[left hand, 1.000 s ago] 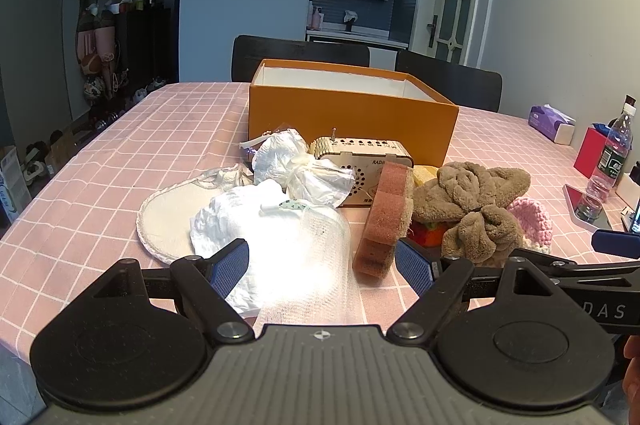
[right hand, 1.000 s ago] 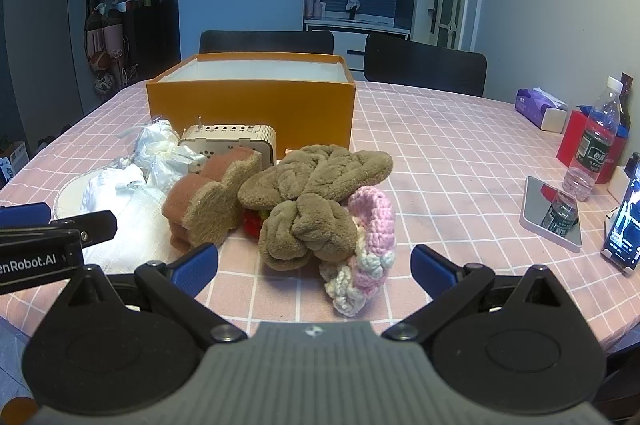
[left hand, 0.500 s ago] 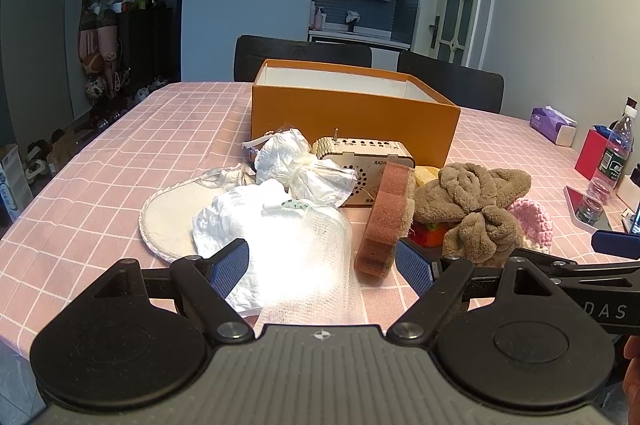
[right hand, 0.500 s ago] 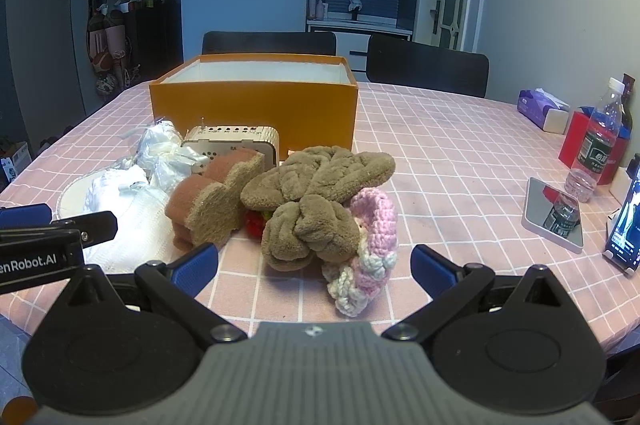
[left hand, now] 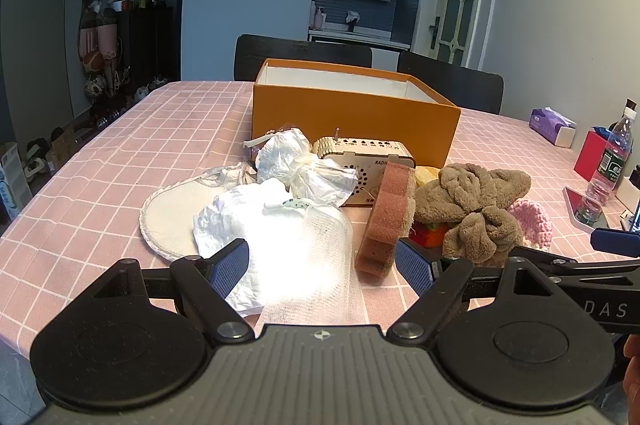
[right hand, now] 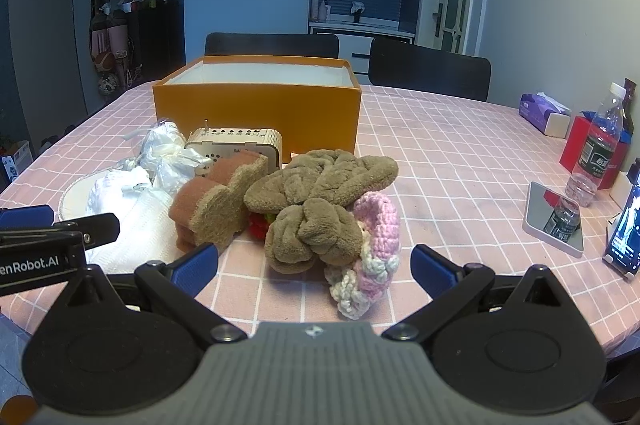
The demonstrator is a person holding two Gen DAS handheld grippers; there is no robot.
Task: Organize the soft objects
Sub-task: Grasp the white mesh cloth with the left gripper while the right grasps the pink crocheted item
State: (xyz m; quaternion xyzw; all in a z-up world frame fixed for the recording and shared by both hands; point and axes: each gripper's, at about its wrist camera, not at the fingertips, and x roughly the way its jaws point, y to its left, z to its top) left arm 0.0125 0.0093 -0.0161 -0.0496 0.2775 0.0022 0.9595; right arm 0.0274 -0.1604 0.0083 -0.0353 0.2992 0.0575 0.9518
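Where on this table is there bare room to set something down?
Free: the pink checked tablecloth between the orange cardboard box and the clear water bottle, and left of the round white pad. Crowded: in front of the box, around the brown plush scrunchie.

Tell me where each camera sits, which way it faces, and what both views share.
Left wrist: on the left tongs, facing the white mesh cloth across the table; a fingertip shows at lower right.
Right wrist: on the right tongs, facing the brown plush scrunchie and pink crocheted piece; no body shows.
Shared: orange box, wooden radio, sponge, and each sees the other tongs.
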